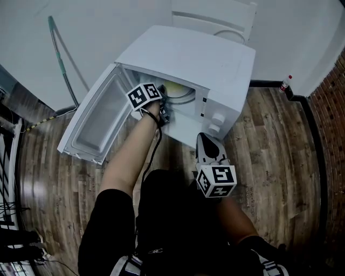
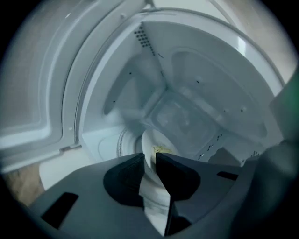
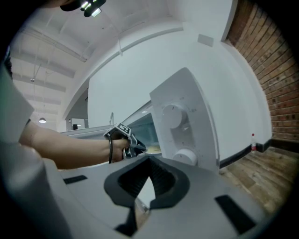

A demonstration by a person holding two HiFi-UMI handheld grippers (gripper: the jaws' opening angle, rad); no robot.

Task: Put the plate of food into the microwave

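The white microwave (image 1: 188, 59) stands on the wooden floor with its door (image 1: 99, 116) swung wide to the left. My left gripper (image 1: 166, 110) reaches into the cavity. A white plate (image 2: 152, 144) with yellowish food (image 2: 161, 149) is inside, over the turntable ring (image 2: 122, 142). The plate's near rim lies in the gap between the jaws of my left gripper (image 2: 149, 161), and the pads look just off it. My right gripper (image 1: 206, 139) hovers low in front of the control panel (image 3: 180, 135), shut and empty. In the right gripper view, the left gripper (image 3: 135, 148) shows at the microwave's mouth.
Two knobs (image 1: 215, 121) sit on the microwave's right front. A small red-capped bottle (image 1: 285, 83) stands by the baseboard, with a brick wall (image 1: 331, 91) to the right. A green-handled pole (image 1: 59, 59) leans against the wall at left. A white appliance (image 1: 215, 16) stands behind the microwave.
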